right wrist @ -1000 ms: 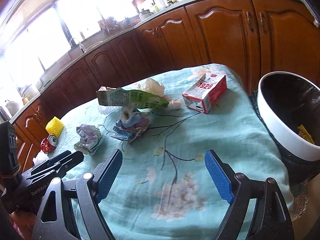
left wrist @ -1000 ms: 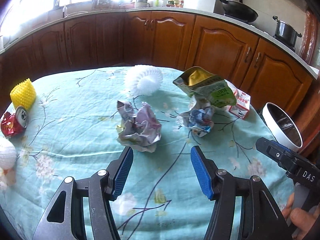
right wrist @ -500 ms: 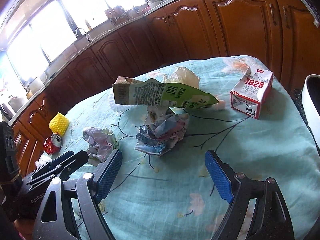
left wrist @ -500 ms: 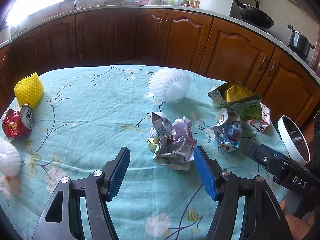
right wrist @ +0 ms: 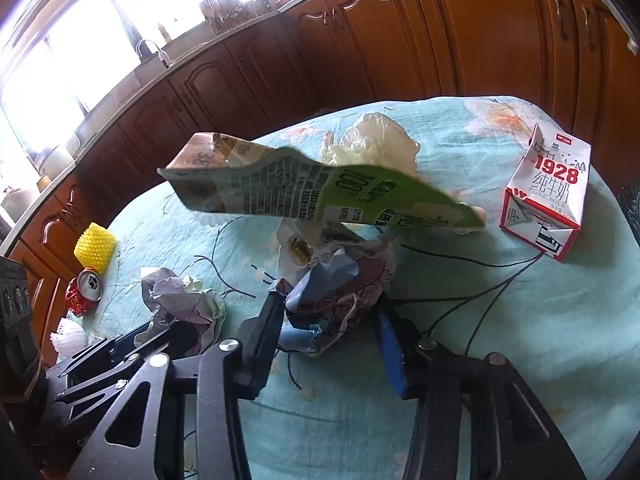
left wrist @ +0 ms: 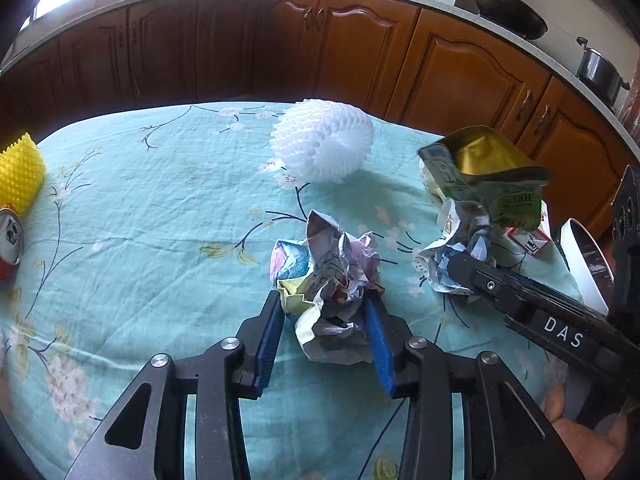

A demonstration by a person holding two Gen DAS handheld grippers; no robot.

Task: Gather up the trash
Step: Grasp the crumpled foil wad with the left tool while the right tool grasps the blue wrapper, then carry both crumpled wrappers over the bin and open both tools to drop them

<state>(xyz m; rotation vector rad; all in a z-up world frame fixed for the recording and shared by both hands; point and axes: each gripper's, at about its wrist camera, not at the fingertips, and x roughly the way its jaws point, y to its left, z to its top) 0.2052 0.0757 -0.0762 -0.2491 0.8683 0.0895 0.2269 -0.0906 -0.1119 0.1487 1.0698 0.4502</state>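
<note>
My left gripper (left wrist: pixel 326 304) is shut on a crumpled paper ball (left wrist: pixel 328 280) that rests on the teal tablecloth (left wrist: pixel 160 208). My right gripper (right wrist: pixel 328 308) is shut on a second crumpled paper wad (right wrist: pixel 336 284), with a flattened green carton (right wrist: pixel 312 196) leaning over it. The right gripper's finger also shows in the left wrist view (left wrist: pixel 480 276) at that wad (left wrist: pixel 440 268). The left-held ball also shows in the right wrist view (right wrist: pixel 180 300). The white-rimmed trash bin (left wrist: pixel 580 268) stands past the table's right edge.
A white foam fruit net (left wrist: pixel 324 148), a yellow foam net (left wrist: pixel 18 172) and a crushed red can (left wrist: pixel 8 244) lie on the table. A red-and-white milk carton (right wrist: pixel 548 200) and a white crumpled bag (right wrist: pixel 376 144) lie at the far right. Wooden cabinets (left wrist: pixel 460 76) ring the table.
Both grippers moved forward and closed: the left one onto the paper ball, the right one onto the wad under the green carton.
</note>
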